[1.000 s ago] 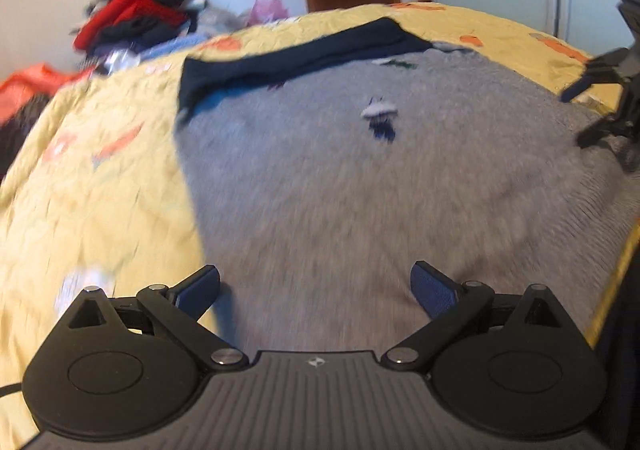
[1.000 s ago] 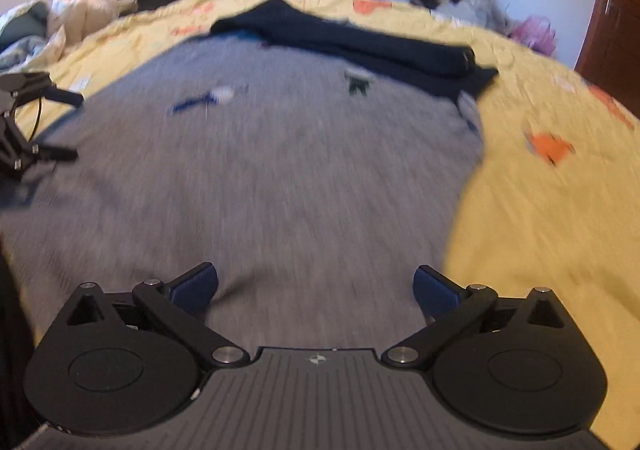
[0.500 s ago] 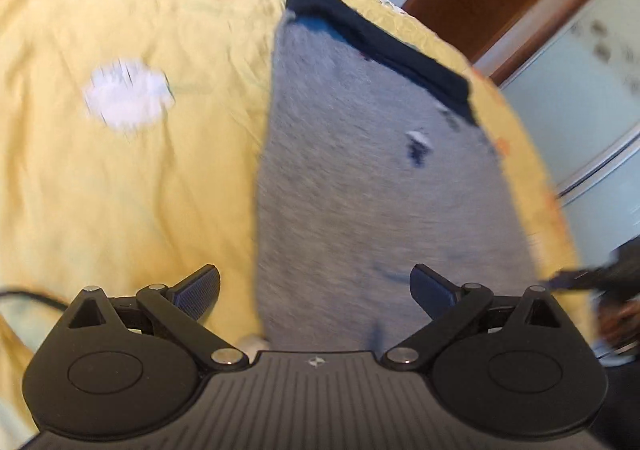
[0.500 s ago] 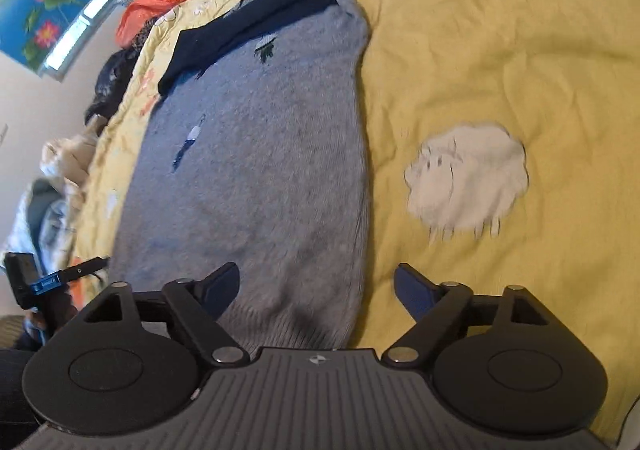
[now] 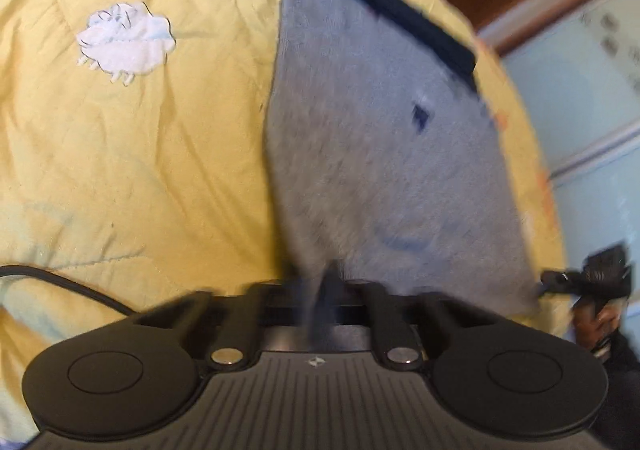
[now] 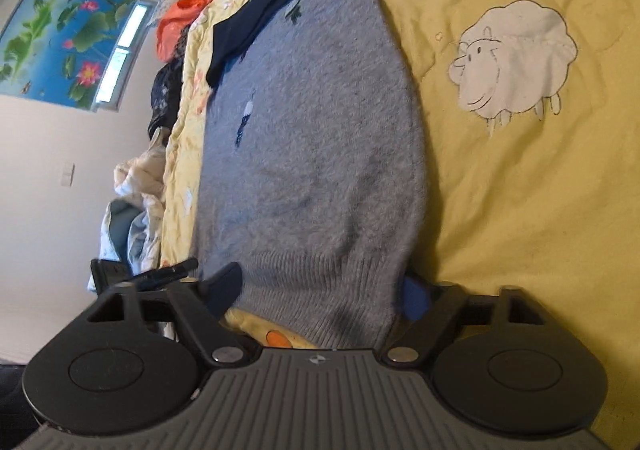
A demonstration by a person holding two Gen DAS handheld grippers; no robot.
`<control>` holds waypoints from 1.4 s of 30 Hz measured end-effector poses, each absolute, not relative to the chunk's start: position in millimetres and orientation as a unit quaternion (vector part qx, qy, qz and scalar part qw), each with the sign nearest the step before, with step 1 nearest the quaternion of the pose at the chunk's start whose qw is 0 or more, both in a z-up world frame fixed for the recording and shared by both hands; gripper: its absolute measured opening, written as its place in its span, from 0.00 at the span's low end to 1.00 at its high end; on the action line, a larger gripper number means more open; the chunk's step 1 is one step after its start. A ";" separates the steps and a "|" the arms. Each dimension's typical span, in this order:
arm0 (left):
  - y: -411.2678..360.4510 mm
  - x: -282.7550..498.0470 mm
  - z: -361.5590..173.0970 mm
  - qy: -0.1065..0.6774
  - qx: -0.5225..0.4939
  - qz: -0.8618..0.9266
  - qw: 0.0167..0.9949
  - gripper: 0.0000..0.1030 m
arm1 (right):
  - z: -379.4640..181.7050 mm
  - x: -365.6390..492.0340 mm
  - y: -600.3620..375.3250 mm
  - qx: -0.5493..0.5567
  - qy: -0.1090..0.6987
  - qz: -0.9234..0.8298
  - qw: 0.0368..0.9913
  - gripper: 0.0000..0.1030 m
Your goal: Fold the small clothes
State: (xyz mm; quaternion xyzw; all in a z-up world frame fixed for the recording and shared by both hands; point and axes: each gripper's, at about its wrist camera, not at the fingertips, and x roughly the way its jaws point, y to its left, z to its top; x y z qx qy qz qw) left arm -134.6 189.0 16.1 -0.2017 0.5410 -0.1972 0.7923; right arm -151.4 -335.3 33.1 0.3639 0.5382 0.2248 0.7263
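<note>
A grey knit sweater (image 5: 384, 153) with a dark navy band at its far end lies flat on a yellow bedspread (image 5: 132, 153); it also shows in the right wrist view (image 6: 312, 153). My left gripper (image 5: 320, 290) is shut on the near left corner of the sweater's hem. My right gripper (image 6: 320, 294) is open, its jaws on either side of the ribbed hem at the near right corner. The right gripper also shows at the far right of the left wrist view (image 5: 592, 282).
A white sheep print (image 6: 516, 61) is on the bedspread (image 6: 520, 209) right of the sweater. Piled clothes (image 6: 180, 21) lie at the bed's far side under a lotus picture (image 6: 68, 41). A black cable (image 5: 68, 286) runs by my left gripper.
Both grippers dropped from above the sweater to its near hem corners. The left gripper closed on its corner. The right gripper moved around the hem, still open.
</note>
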 end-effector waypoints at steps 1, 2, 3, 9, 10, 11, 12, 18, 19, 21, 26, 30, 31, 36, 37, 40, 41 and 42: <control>187.0 -135.1 17.4 0.540 -0.193 -0.199 0.795 0.04 | 30.4 -150.2 -332.4 0.344 0.552 0.211 0.730 0.10; 186.1 -135.0 19.9 0.540 -0.184 -0.200 0.796 0.04 | 26.8 -149.8 -329.1 0.323 0.563 0.204 0.733 0.07; 186.6 -134.8 23.2 0.541 -0.175 -0.200 0.798 0.04 | 27.2 -150.6 -327.3 0.319 0.561 0.214 0.733 0.08; 203.9 -136.4 34.8 0.543 -0.135 -0.187 0.808 0.04 | 72.5 -164.4 -328.1 0.220 0.548 0.231 0.773 0.09; 204.0 -135.4 28.5 0.550 -0.133 -0.183 0.804 0.04 | 71.2 -164.8 -332.7 0.203 0.556 0.221 0.775 0.09; 203.3 -135.8 25.8 0.545 -0.135 -0.186 0.806 0.04 | 66.0 -164.8 -337.7 0.203 0.564 0.211 0.772 0.09; 202.7 -135.4 26.3 0.543 -0.133 -0.188 0.808 0.04 | 58.6 -164.3 -341.3 0.211 0.570 0.206 0.767 0.09; 203.7 -132.2 49.8 0.539 -0.075 -0.199 0.815 0.15 | 39.0 -164.3 -343.8 0.269 0.558 0.194 0.761 0.25; 206.3 -126.3 59.0 0.534 -0.066 -0.190 0.821 0.16 | 43.8 -160.6 -347.1 0.274 0.552 0.186 0.766 0.46; 206.7 -110.3 80.8 0.493 -0.040 -0.156 0.855 0.24 | 66.9 -147.7 -351.2 0.260 0.509 0.140 0.808 0.77; 154.6 -51.8 109.2 0.304 -0.036 -0.064 0.950 0.90 | 106.9 -73.5 -322.2 0.213 0.354 0.082 0.907 0.86; 77.0 9.2 81.7 0.288 -0.037 -0.031 0.956 0.89 | 81.6 13.2 -272.8 0.218 0.314 0.089 0.920 0.88; 60.3 20.5 72.7 0.290 -0.033 -0.033 0.956 0.89 | 70.9 35.3 -258.6 0.209 0.327 0.080 0.918 0.87; 2.6 51.3 15.8 0.317 0.059 -0.023 0.946 0.90 | 30.6 87.4 -183.4 0.062 0.351 0.004 0.934 0.94; 3.4 54.7 5.1 0.337 0.053 -0.019 0.940 0.91 | 24.7 85.8 -172.1 0.019 0.348 -0.010 0.937 1.00; 21.9 56.5 4.7 0.353 0.003 -0.020 0.935 1.00 | 17.2 79.4 -172.7 0.001 0.337 -0.017 0.941 1.00; 22.5 55.9 4.6 0.353 0.007 -0.026 0.935 1.00 | 16.9 78.4 -174.2 0.001 0.337 -0.016 0.941 1.00; 23.4 55.3 4.9 0.353 0.009 -0.030 0.935 1.00 | 16.0 78.3 -174.9 -0.001 0.338 -0.015 0.941 1.00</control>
